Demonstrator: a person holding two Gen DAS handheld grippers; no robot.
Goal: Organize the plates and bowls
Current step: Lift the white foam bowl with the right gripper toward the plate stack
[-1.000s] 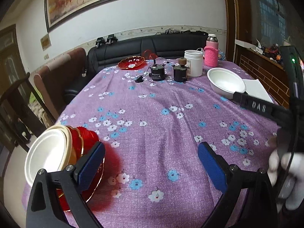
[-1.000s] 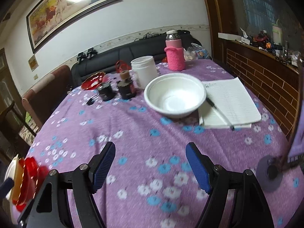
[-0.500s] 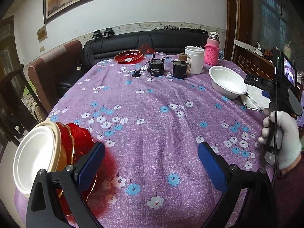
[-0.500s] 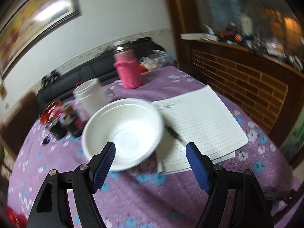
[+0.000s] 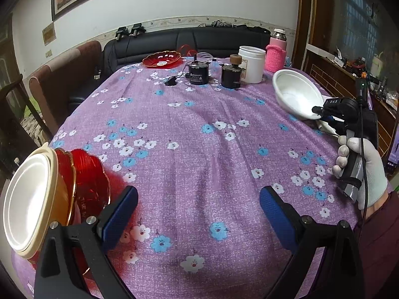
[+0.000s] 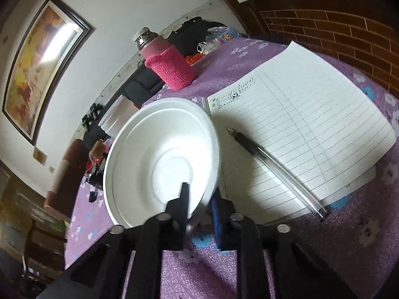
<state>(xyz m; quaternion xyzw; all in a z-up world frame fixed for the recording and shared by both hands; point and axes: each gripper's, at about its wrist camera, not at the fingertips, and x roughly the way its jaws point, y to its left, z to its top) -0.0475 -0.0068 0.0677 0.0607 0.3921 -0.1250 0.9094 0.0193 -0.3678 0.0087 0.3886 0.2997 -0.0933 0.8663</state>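
Your right gripper (image 6: 199, 200) has just clamped onto the near rim of the round white foam bowl (image 6: 159, 159), beside the lined notebook (image 6: 299, 134); it's ready to lift. Your left gripper (image 5: 198, 211) stays open, empty, near the red-and-cream dish stack (image 5: 49, 194).

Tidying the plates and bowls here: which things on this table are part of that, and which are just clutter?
Job:
white bowl, rim pinched by right gripper
tilted cream bowl and red dishes stack
red plate

Clutter:
notebook
pen
pink-sleeved flask
white jar
two black devices
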